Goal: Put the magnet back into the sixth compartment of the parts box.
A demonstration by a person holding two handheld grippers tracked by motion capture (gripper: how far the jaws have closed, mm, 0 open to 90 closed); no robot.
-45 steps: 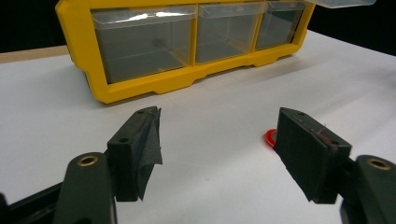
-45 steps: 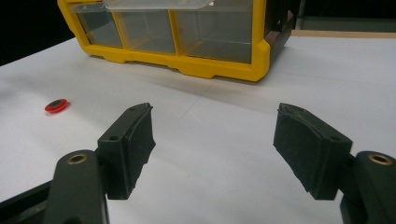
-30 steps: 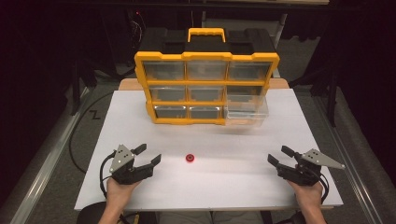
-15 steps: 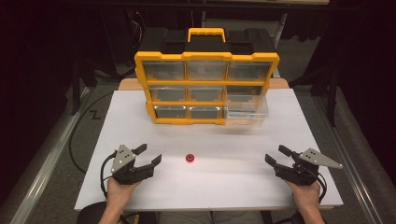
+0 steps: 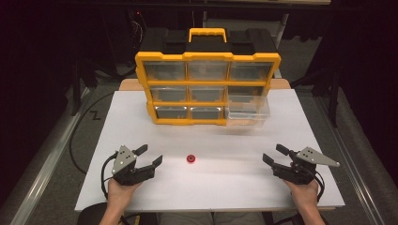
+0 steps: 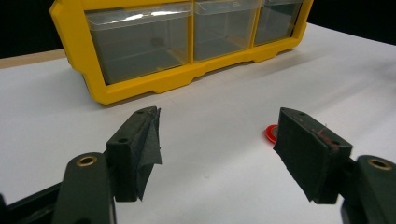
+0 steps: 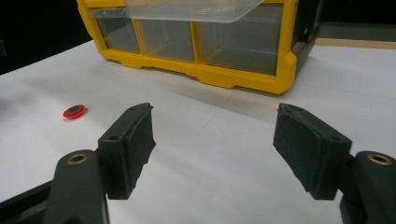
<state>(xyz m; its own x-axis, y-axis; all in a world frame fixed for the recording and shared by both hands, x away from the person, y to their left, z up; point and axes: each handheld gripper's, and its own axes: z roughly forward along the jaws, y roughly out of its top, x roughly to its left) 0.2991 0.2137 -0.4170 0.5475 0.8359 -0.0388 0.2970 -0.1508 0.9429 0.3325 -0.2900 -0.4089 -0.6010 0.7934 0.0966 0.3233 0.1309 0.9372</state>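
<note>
Two hand-held grippers rest low over a white bench. The left gripper (image 5: 149, 156) has its fingers (image 6: 137, 149) spread wide, holding nothing and touching nothing. The right gripper (image 5: 275, 154) likewise has its fingers (image 7: 128, 144) wide apart and empty. A small red ring (image 5: 191, 160) lies flat on the bench between them, nearer the left gripper. Behind stands a yellow drawer organiser (image 5: 206, 89), its lower right clear drawer (image 5: 248, 112) pulled out; no readable writing is visible

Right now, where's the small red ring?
In the high view the red ring lies on the white table, just right of the open left gripper and in front of the yellow organizer.
</note>
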